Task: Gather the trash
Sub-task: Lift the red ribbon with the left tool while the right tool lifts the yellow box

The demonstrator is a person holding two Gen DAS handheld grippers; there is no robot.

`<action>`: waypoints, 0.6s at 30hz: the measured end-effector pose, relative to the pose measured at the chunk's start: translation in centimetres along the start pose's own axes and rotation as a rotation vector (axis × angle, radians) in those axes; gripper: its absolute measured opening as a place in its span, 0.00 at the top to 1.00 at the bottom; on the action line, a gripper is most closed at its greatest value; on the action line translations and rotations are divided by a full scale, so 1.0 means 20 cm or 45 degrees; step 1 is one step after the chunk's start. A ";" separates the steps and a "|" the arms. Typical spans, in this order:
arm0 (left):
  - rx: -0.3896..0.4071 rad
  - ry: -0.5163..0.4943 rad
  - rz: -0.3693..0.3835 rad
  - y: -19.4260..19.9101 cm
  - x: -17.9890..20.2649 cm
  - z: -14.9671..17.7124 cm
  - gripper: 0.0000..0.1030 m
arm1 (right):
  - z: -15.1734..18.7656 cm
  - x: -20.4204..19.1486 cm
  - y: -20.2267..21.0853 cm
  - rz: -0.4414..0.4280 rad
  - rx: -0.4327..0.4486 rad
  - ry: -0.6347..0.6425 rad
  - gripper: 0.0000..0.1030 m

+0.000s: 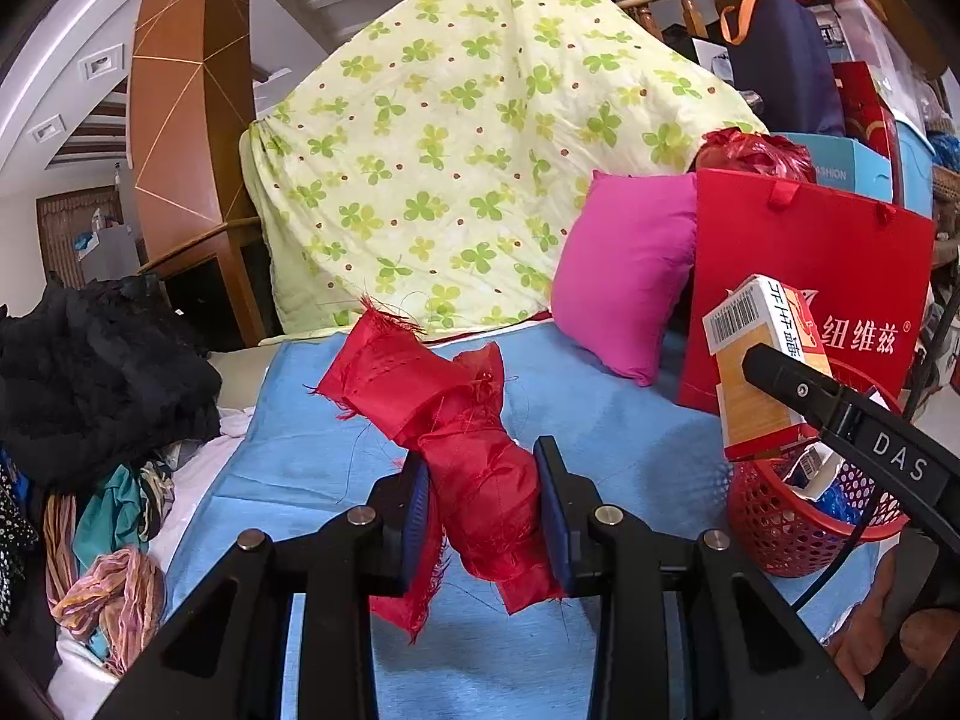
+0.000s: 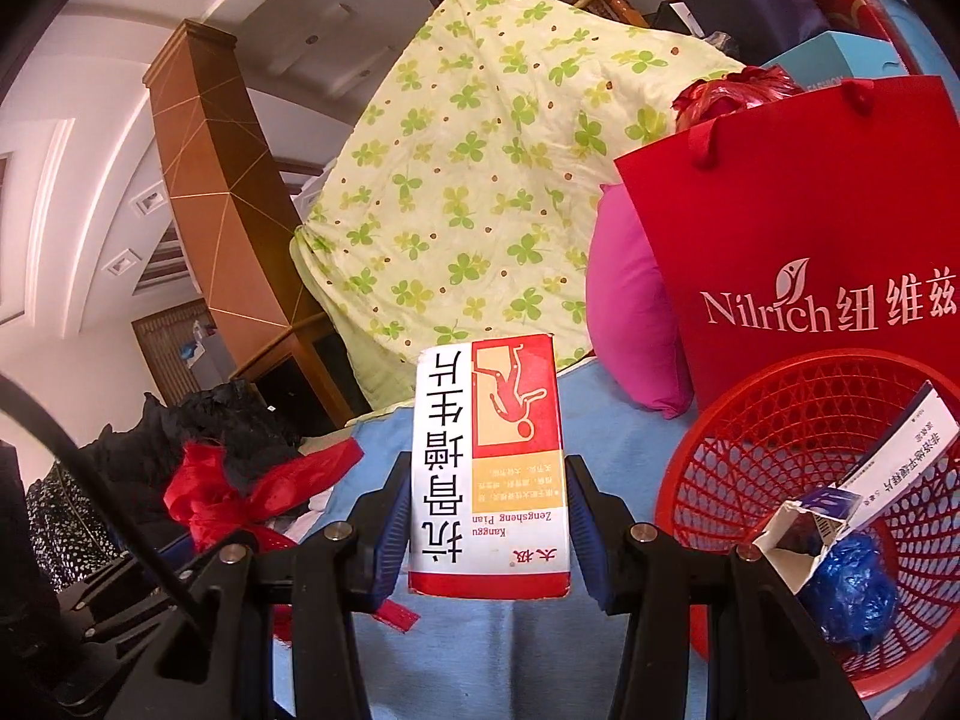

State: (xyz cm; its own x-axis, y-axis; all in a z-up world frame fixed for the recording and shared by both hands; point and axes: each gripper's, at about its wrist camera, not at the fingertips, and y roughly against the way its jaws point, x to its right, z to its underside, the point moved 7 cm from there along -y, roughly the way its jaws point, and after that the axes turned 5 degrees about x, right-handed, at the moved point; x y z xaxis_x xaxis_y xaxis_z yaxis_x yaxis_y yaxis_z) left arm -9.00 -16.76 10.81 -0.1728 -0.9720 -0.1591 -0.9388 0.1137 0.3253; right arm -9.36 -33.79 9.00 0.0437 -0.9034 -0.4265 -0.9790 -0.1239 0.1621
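Note:
My left gripper [image 1: 485, 504] is shut on a frayed red cloth scrap [image 1: 456, 420], lifted over the blue sheet [image 1: 336, 456]. The right gripper [image 2: 487, 516] is shut on a red, white and orange medicine box [image 2: 489, 468], held upright with its print upside down. From the left wrist view that box [image 1: 762, 372] hangs just above the red mesh basket [image 1: 798, 516], with the right gripper's finger [image 1: 798, 387] across it. The basket [image 2: 780, 420] stands at lower right in the right wrist view and holds a torn white carton [image 2: 798, 540], a white box [image 2: 900, 450] and a crumpled blue bag [image 2: 852, 594]. The same red scrap [image 2: 240, 492] shows at left there.
A red paper shopping bag [image 2: 810, 228] stands behind the basket, next to a pink pillow [image 1: 624, 276]. A green clover-print quilt [image 1: 468, 150] rises at the back. Dark clothes [image 1: 90, 372] and scarves [image 1: 120, 600] pile up at left. A hand [image 1: 888, 642] shows at lower right.

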 end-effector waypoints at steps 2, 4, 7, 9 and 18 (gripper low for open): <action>-0.001 -0.008 0.006 -0.01 0.02 0.00 0.66 | -0.01 0.01 0.01 -0.002 0.006 -0.004 0.51; 0.001 -0.019 0.005 -0.01 0.04 0.00 0.66 | -0.02 0.02 0.01 -0.004 0.011 -0.013 0.51; 0.001 -0.033 0.009 -0.01 0.06 -0.01 0.66 | -0.02 0.03 0.02 -0.004 0.015 -0.027 0.51; 0.004 -0.039 0.011 -0.01 0.08 -0.01 0.66 | -0.03 0.05 0.03 -0.003 0.021 -0.033 0.51; 0.020 -0.070 0.023 0.01 0.13 -0.03 0.66 | -0.05 0.09 0.05 -0.004 0.029 -0.064 0.51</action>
State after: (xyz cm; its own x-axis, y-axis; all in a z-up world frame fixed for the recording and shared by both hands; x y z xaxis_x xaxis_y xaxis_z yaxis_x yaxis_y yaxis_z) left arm -9.47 -19.32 11.07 -0.2057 -0.9571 -0.2041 -0.9398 0.1350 0.3140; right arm -10.15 -35.97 9.35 0.0376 -0.8812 -0.4713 -0.9832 -0.1169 0.1402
